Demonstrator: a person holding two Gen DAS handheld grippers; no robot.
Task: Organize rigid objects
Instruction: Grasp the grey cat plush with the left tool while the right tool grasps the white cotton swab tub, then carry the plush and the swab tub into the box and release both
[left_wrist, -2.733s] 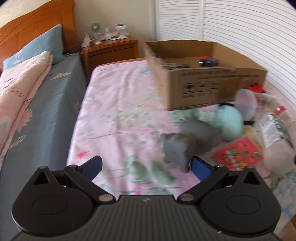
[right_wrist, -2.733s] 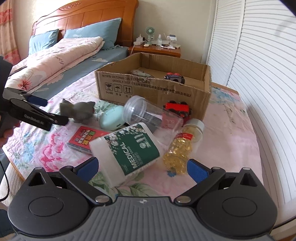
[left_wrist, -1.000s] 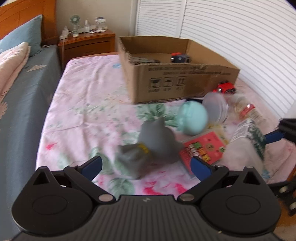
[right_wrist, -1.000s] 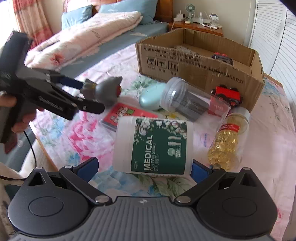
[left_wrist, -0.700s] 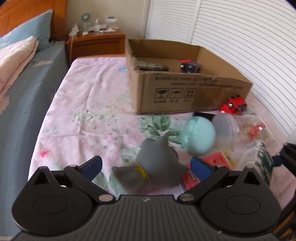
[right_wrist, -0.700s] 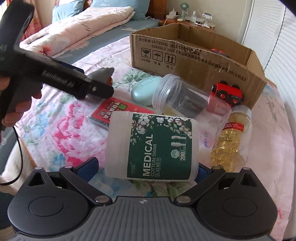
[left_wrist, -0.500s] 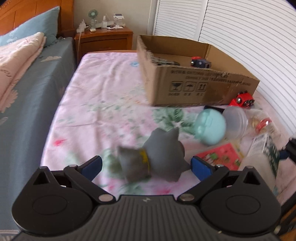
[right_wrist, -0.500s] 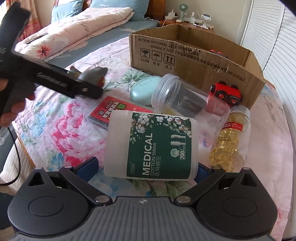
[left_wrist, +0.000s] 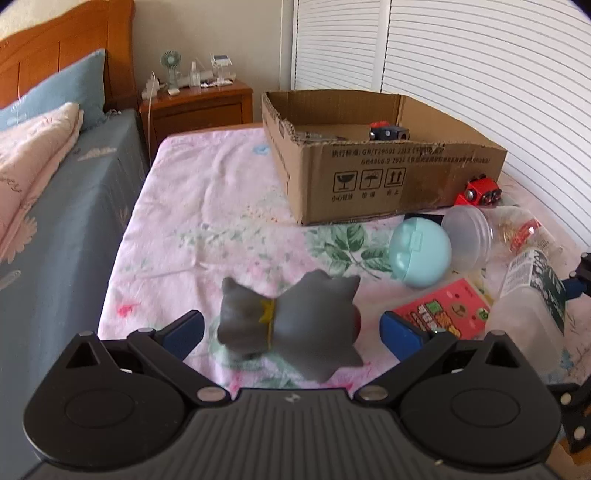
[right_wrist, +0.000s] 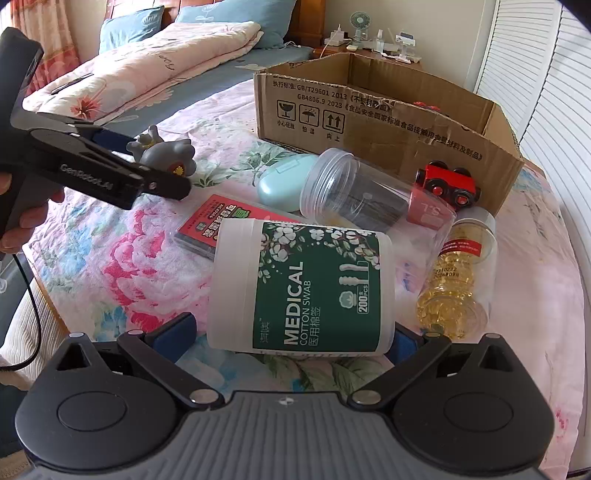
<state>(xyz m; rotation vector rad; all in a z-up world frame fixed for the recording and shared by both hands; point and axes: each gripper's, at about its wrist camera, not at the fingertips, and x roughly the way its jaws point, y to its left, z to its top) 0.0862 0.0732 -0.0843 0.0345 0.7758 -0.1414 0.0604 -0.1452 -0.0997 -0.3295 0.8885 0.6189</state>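
Left tool (left_wrist: 291, 328) — black two-finger body with blue pads (left_wrist: 184, 328), pitched downward toward the bed; its jaws have just been closing a little yet stand wide, with a grey rubber cat-like toy (left_wrist: 295, 325) between them and a gap showing at either pad. In the right wrist view the person's left hand (right_wrist: 22, 218) wraps its handle at the left edge. Right tool (right_wrist: 291, 332) — the same build, also tilted down, jaws spread around a white green-labelled cotton-swab jar (right_wrist: 303, 291); the left pad stands clear of it, the right pad is mostly hidden.
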